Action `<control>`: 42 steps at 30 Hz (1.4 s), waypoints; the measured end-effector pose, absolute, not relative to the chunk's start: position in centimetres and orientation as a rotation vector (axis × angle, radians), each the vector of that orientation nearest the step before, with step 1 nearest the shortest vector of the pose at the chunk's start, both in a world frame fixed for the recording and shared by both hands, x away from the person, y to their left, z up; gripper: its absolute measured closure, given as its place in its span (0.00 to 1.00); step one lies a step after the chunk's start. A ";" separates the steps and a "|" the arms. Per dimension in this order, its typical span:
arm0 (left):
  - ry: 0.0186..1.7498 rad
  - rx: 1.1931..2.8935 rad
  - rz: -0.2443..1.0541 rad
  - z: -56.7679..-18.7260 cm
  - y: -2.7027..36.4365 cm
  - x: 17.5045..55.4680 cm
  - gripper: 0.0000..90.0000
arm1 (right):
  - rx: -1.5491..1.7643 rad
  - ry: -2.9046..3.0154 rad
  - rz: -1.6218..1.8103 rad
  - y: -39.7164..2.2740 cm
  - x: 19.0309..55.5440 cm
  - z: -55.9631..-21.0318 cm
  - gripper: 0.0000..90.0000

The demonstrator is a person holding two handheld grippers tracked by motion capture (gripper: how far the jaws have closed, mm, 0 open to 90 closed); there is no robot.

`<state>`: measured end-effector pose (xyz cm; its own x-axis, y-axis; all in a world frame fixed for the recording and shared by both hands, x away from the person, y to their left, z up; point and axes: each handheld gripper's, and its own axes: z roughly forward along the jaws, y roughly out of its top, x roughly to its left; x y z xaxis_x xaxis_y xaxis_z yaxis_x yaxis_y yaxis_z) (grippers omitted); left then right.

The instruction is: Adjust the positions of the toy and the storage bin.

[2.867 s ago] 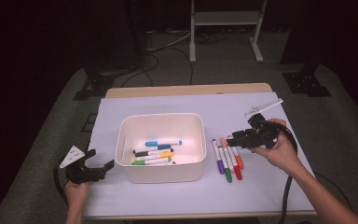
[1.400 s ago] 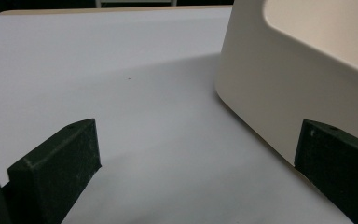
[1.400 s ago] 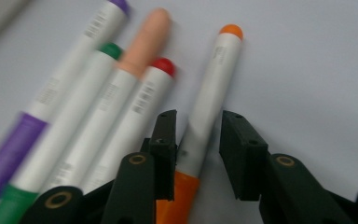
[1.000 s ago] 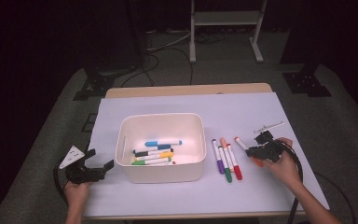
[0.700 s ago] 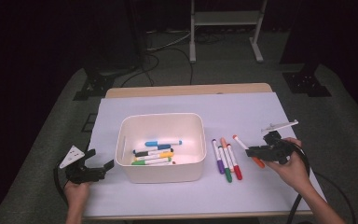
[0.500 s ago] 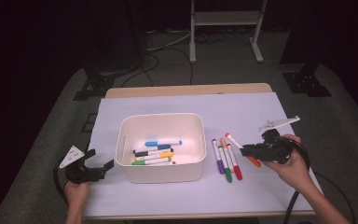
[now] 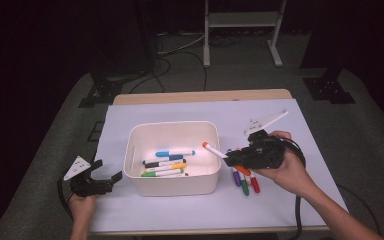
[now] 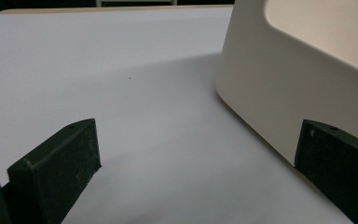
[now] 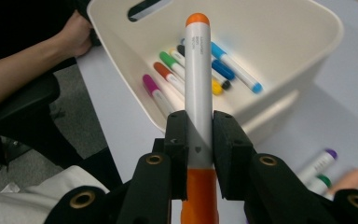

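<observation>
My right jaws (image 9: 199,135) are clamped tight on the orange marker (image 9: 198,70), its tip over the bin's (image 7: 200,129) 3 o'clock rim. Carry step; next I'd guess move it farther in and let go. Left jaws (image 8: 191,154) gape empty on the surface (image 8: 121,93), at the bin's 9 o'clock.

The orange marker (image 9: 199,88) has its lower end cut off by the right gripper view's bottom edge, and the print on its barrel is too small to read. The bin (image 8: 307,79) runs off the left gripper view's right edge. Under the right tool (image 7: 232,159), markers on the tabletop (image 7: 245,182) are partly hidden, perhaps three.
</observation>
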<state>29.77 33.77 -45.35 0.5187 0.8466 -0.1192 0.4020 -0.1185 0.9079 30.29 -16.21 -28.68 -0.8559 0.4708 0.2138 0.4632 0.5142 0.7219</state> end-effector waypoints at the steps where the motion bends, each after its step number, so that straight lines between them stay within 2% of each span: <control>1: 1.057 1.727 0.539 -45.3 33.8 29.8 0.00 | 0.820 2.736 1.297 -15.8 30.4 -28.5 0.84; 7: 1.056 1.726 0.534 -45.4 33.8 29.8 0.00 | 0.683 2.793 1.293 -12.1 31.4 -28.0 0.84; 18: 1.056 1.723 0.531 -45.3 33.9 29.7 0.00 | 0.537 2.898 1.222 -5.7 33.4 -30.1 0.84; 31: 1.057 1.722 0.530 -45.3 33.8 29.8 0.00 | 0.457 2.993 1.101 -2.2 34.4 -32.0 0.84; 42: 1.057 1.721 0.527 -45.3 33.9 29.8 0.00 | 0.413 3.027 1.051 -0.1 35.3 -32.2 0.84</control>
<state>29.78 33.86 -45.33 0.5218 0.8431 -0.1297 0.4043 -0.1106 0.9079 35.31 -0.09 -32.21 -0.9634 0.2100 0.1668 0.2682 0.7562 0.5969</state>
